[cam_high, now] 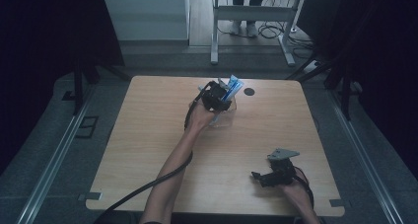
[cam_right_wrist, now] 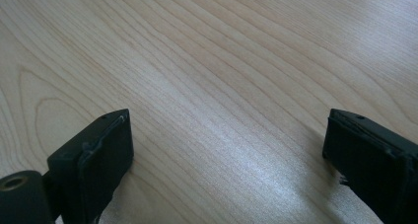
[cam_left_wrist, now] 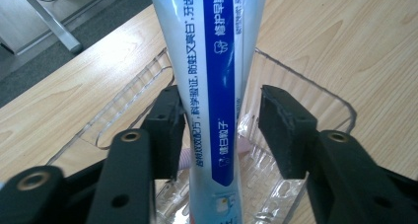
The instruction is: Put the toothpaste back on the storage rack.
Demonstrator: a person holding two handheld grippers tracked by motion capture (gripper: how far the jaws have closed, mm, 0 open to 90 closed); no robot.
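High view: the left hand-held gripper [cam_high: 217, 96] sits over a clear plastic container [cam_high: 225, 116] near the far middle of the wooden bench [cam_high: 148, 135], with a white and blue toothpaste tube [cam_high: 233, 88] standing tilted out of the container. Left gripper view: the tube [cam_left_wrist: 217, 86] rises between the two black jaws, its lower end down inside the ribbed clear container [cam_left_wrist: 305, 91]. The jaw on the left lies against the tube's edge, while a clear gap separates the tube from the other jaw, so the jaws stand parted and do not clamp it. Near the bench's front right corner, the right hand-held gripper [cam_high: 268, 177] rests low in the person's hand, well apart from the container. Right gripper view: its jaws [cam_right_wrist: 226, 150] are spread wide over bare wood, holding nothing.
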